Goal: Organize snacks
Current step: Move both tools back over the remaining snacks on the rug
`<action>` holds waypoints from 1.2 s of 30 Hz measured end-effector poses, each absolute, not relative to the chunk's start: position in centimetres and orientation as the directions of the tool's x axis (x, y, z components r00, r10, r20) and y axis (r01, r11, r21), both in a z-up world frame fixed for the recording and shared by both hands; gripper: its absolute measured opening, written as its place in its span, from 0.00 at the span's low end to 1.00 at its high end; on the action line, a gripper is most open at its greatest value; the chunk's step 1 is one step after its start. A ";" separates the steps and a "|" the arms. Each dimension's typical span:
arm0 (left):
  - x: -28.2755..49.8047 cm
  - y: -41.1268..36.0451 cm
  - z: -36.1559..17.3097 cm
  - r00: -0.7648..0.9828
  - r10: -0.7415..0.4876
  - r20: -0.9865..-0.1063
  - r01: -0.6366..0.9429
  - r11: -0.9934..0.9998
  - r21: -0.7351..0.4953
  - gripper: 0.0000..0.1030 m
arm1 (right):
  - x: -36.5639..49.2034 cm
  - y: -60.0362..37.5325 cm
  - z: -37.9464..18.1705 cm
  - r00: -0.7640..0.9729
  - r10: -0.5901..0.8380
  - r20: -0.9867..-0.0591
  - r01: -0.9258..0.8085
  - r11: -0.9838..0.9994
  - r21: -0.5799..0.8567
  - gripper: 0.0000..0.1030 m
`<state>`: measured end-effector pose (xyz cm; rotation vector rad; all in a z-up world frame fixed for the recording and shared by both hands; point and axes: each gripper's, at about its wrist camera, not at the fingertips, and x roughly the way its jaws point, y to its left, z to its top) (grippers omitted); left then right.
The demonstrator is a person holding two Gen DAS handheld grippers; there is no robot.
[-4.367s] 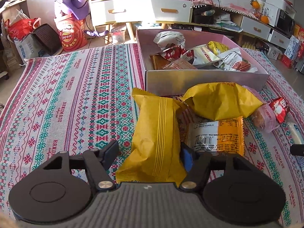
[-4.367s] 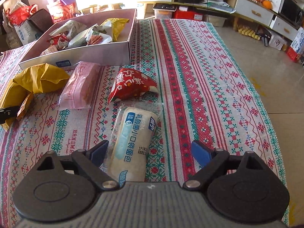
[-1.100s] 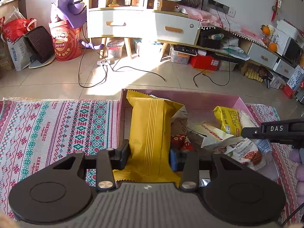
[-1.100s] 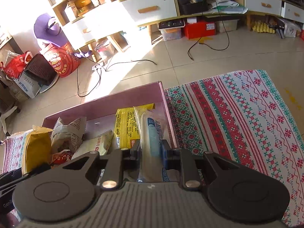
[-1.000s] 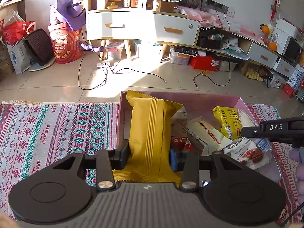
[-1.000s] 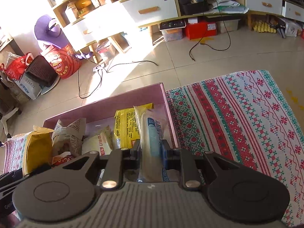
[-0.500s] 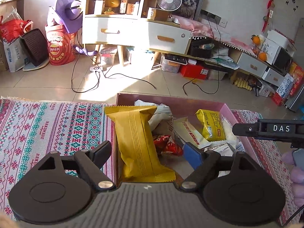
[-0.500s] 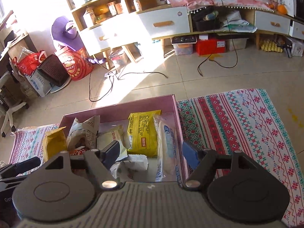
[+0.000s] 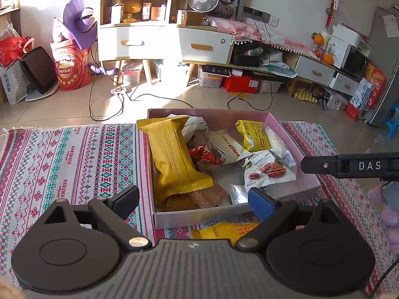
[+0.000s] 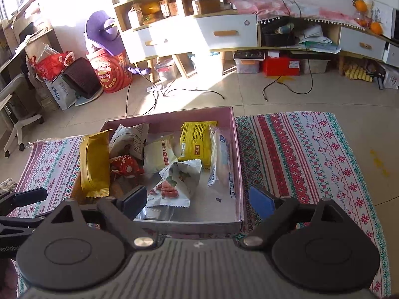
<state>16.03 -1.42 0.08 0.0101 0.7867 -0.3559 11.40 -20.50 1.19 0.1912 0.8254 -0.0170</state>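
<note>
You are holding both the left gripper (image 9: 192,199) and right gripper (image 10: 197,199) with jaws released above the near edge of the box (image 9: 224,215), snacks lying inside, so next you are likely reaching for the yellow packet (image 9: 224,230) lying outside on the surface.

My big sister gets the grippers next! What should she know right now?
Left gripper: open, holding nothing, above the pink box's near wall.
Right gripper: open, holding nothing, over the box's near right corner.
Done: the big yellow packet lies at the box's left side; the clear bread packet leans along its right wall.
Left: one yellow packet lies on the tablecloth just in front of the box. Anything else outside is out of view.
</note>
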 end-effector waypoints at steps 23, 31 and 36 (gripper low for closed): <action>8.9 0.3 -0.3 0.605 -0.264 -0.751 0.337 0.940 -0.060 1.00 | 4.5 -19.3 1.1 0.648 0.063 -0.759 0.037 0.993 0.114 0.95; 7.7 1.5 -1.6 0.592 -0.273 -0.758 0.327 0.941 -0.084 1.00 | 3.2 -19.2 -0.1 0.653 0.034 -0.757 0.022 0.998 0.064 0.97; 7.6 1.8 -2.7 0.568 -0.291 -0.770 0.307 0.943 -0.130 1.00 | 2.8 -19.2 -1.3 0.643 0.018 -0.766 0.021 0.999 0.041 0.98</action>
